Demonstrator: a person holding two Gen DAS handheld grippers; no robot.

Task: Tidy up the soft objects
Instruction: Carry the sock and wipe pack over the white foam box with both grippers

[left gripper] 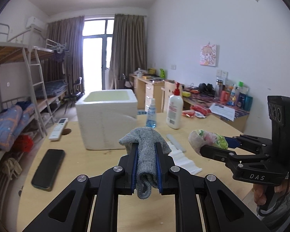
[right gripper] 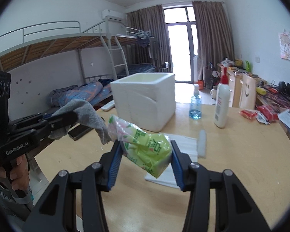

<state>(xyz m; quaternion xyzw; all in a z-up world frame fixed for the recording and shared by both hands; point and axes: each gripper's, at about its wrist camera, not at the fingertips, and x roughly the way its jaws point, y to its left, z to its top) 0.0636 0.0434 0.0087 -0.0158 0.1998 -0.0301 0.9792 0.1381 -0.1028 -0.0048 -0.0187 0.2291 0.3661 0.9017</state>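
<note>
— Black linkage arms fill the bottom of both wrist views. What is each hand-held gripper doing?

— Left hand-held gripper [left gripper: 146, 150] is clenched on one grey knitted cloth [left gripper: 145, 145], pinched between the blue pads, with a loose end drooping below. Right hand-held gripper [right gripper: 147, 150] is grasping one green plastic pack [right gripper: 147, 147] across its middle, its jaws set wider around the bulk.

— Where are those two things?

— Both are held up off the worktop [left gripper: 87, 162], just short of the white foam box [left gripper: 106, 116], which stands open-topped.

— How will they handle?

— Light and limp, I judge. The cloth folds and sags, so a pinch through its bunched middle suits it. The pack's film looks slick and crushable; a hold across the fat centre seems safest.

— Count the rest.

— One foam box, one blue spray bottle [left gripper: 151, 114], one white pump bottle [left gripper: 175, 112], one dark phone [left gripper: 48, 169], one remote control [left gripper: 58, 128], and a white foam sheet [right gripper: 183, 145] lying flat with a small foam stick [right gripper: 202, 143] on it.
</note>
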